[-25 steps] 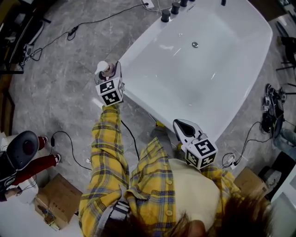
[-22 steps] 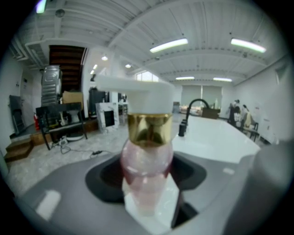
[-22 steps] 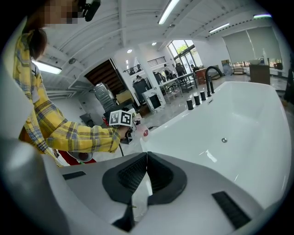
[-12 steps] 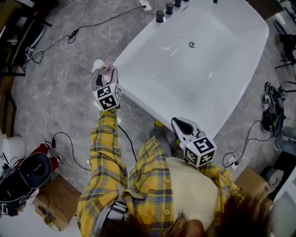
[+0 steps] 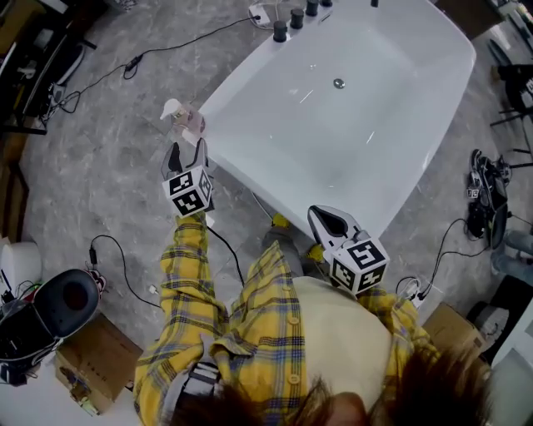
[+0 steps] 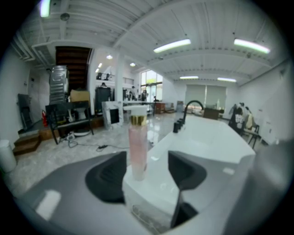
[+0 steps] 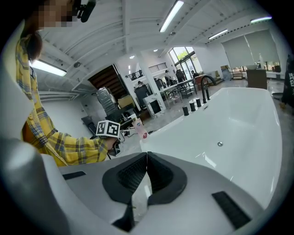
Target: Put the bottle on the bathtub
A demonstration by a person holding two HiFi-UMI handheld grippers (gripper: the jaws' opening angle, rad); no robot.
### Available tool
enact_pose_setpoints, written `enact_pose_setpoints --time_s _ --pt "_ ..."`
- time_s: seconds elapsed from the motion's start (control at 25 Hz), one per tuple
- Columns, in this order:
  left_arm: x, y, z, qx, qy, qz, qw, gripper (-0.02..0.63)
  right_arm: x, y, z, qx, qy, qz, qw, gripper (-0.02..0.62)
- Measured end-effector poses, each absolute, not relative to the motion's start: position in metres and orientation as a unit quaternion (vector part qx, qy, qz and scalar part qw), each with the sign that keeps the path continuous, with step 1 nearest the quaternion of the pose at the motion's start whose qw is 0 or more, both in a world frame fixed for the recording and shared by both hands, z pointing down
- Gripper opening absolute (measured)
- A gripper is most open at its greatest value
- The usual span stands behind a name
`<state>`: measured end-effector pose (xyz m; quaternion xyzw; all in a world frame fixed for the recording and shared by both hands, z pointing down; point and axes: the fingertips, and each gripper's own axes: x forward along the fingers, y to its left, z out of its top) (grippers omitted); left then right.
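— Locating the bottle (image 5: 185,122) relative to the left gripper (image 5: 186,150)?
— Just ahead of its jaws, which have just been opening and stand wide, touching nothing. Bottle upright on the bathtub (image 5: 218,106) corner rim, long axis vertical, cap uppermost. Right gripper (image 5: 331,223): jaws together, empty.

The bottle (image 5: 185,121) stands on the bathtub's (image 5: 221,116) near left corner, just ahead of my left gripper (image 5: 186,153), whose jaws have just been opening with nothing between them. The taps (image 5: 296,17) sit on the far rim and the drain (image 5: 338,83) inside. My right gripper (image 5: 331,223) hangs at the tub's near edge.
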<state>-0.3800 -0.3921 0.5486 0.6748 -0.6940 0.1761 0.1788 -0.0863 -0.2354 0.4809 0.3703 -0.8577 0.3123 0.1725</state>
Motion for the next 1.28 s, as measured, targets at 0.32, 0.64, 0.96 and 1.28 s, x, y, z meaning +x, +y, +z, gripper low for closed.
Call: enact_pose_setpoints --time_s 0.32,0.64,0.96,1.28 --pt "-0.312 -0.353 0.497 0.732 -0.644 0.149 0.164 0.272 -0.070 -0.232 0.472 0.379 -0.861 0.304 0.152 0.014" --pt "-0.240 -0.316 0.447 0.796 -0.562 0.117 0.191 0.248 -0.047 -0.233 0.461 0.397 -0.860 0.294 0.126 0.014" --pt "-0.170 -0.284 0.405 0.852 -0.470 0.118 0.200 0.204 -0.022 -0.233 0.447 0.426 -0.853 0.285 0.102 0.015" --pt "-0.122 -0.270 0.394 0.881 -0.418 0.131 0.179 0.134 -0.001 -0.235 0.428 0.450 -0.845 0.282 0.069 0.014"
